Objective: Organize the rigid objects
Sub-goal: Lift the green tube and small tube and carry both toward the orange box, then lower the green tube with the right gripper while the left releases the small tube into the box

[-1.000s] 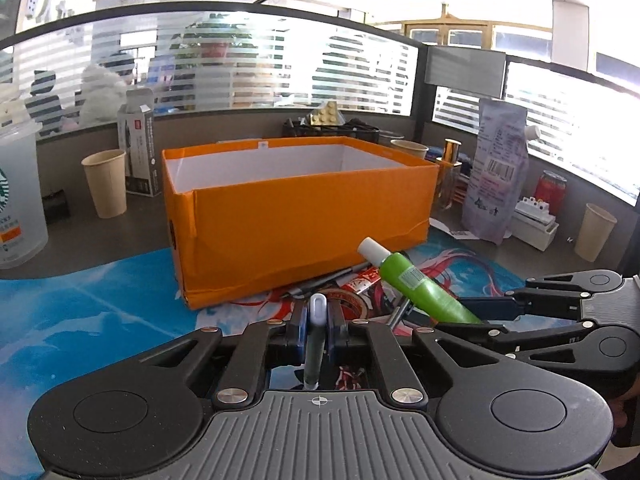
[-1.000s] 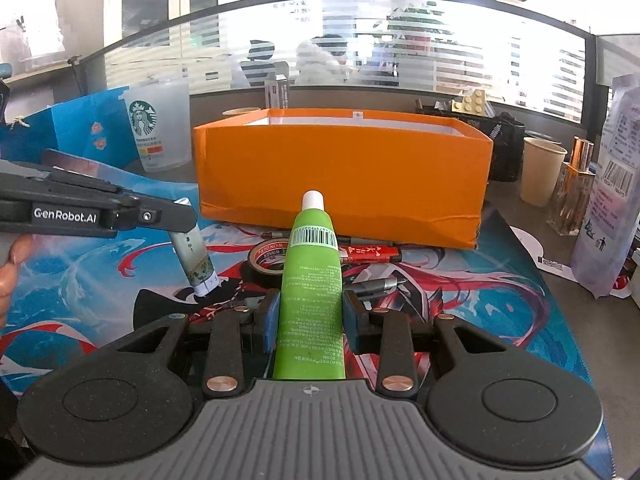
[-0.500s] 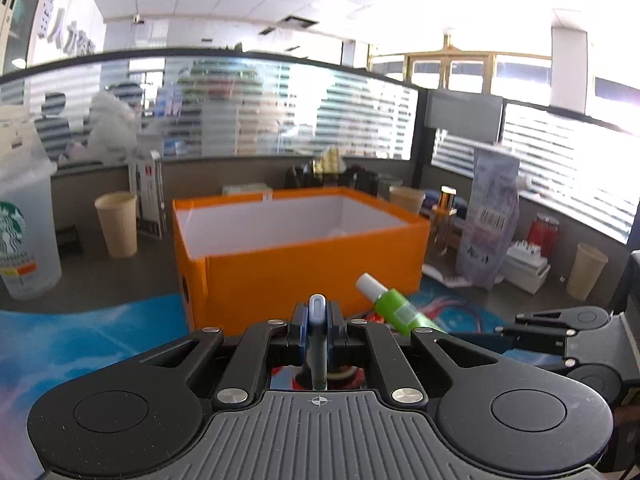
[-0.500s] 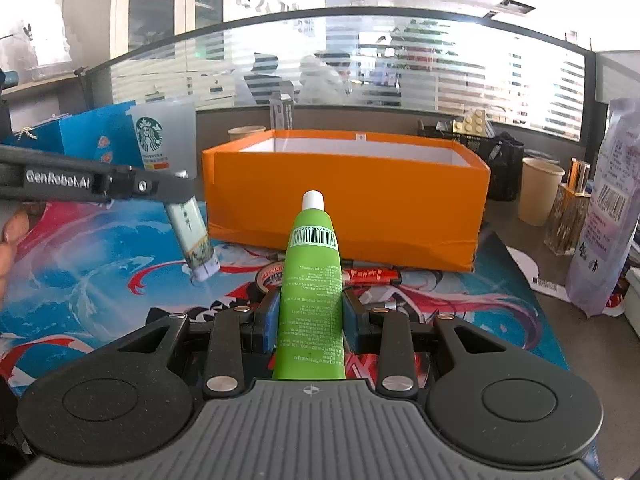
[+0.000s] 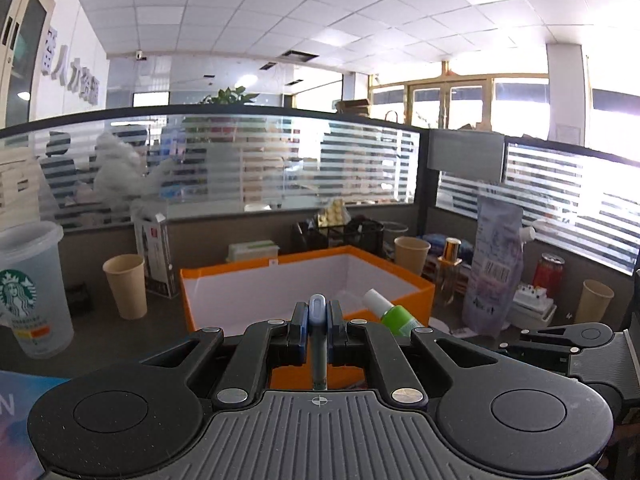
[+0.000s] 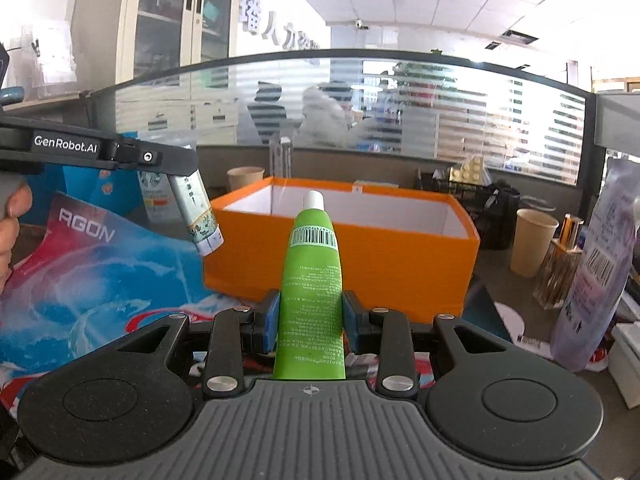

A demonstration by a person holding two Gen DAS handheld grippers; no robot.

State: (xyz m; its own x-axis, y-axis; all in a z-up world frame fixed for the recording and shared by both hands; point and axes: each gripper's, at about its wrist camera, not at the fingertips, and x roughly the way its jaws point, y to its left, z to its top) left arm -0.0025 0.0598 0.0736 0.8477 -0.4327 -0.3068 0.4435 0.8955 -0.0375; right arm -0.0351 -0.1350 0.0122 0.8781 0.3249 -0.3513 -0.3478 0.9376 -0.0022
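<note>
Right gripper [image 6: 310, 326] is clamped on a green tube [image 6: 314, 300], white cap pointed at the orange box [image 6: 360, 264] at frame centre. Left gripper [image 5: 318, 334] jaws are pressed together on a thin white tube [image 6: 196, 212], which is seen hanging down at centre left of the right wrist view, just beside the box's left corner. Blue printed mat [image 6: 100, 280] is seen lower left.

The green tube [image 6: 313, 280] is smooth, glossy plastic. The orange box [image 6: 360, 256] looks like matt cardboard, white inside. Paper cups [image 5: 125, 286] are matt; the printed mat [image 6: 100, 280] is sheeny.
</note>
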